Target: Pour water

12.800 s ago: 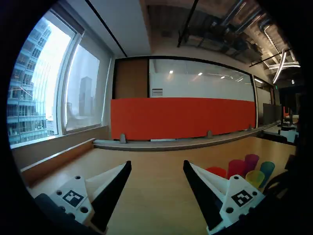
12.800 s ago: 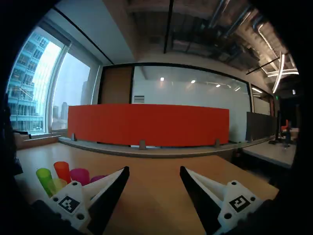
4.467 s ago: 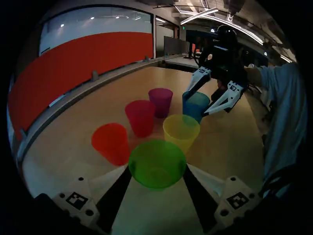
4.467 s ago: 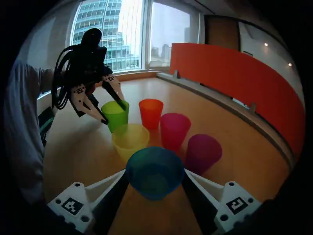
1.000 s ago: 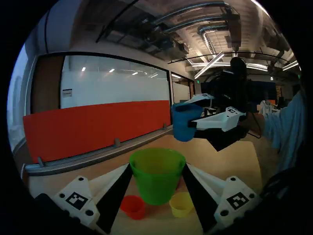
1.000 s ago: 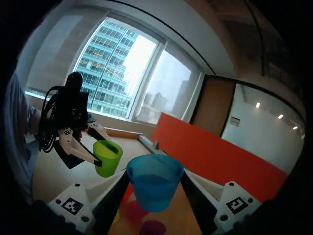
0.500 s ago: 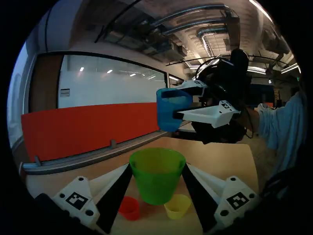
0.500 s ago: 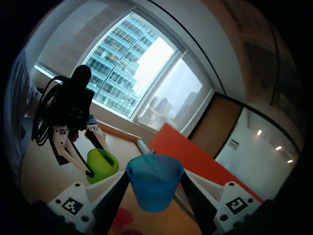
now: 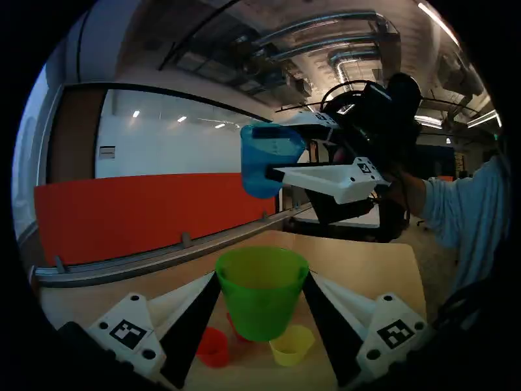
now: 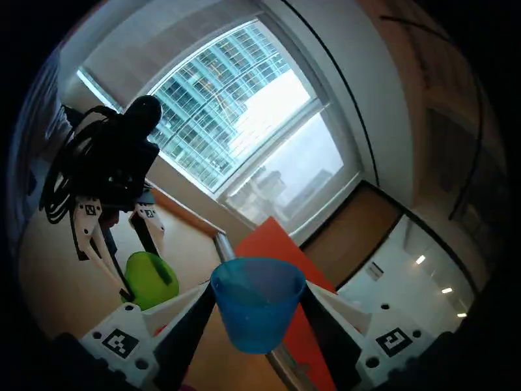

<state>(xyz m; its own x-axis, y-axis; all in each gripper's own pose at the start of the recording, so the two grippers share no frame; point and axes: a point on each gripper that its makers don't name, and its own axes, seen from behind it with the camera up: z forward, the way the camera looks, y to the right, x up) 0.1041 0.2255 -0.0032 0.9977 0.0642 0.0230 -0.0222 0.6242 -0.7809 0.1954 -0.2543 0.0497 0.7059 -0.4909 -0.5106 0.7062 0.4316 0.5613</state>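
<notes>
Right gripper (image 10: 258,287) clamps the blue cup (image 10: 256,322), lower centre of its view; left gripper (image 9: 260,279) clamps the green cup (image 9: 262,306), lower centre too — you're likely holding thin, light plastic that flexes, so squeeze mid-wall gently

Left gripper view, lower centre: green cup (image 9: 262,300) — translucent, plain, no pattern. The left gripper (image 9: 260,277) has white fingers with black inner faces, each bearing a black-and-white square marker. Along the bottom edge are a red cup (image 9: 211,345) and a yellow cup (image 9: 291,343), on a light tan wooden table (image 9: 371,267). Upper centre: blue cup (image 9: 264,163), translucent. Right edge: pale blue-grey sleeve (image 9: 465,215). Left of centre: orange-red partition panel (image 9: 143,208).

Right gripper view, bottom: the right gripper (image 10: 258,290) has the same colouring — white, black inner faces, black-and-white markers. Upper centre: tower facade (image 10: 221,124), blue-green with a pale grid pattern.
</notes>
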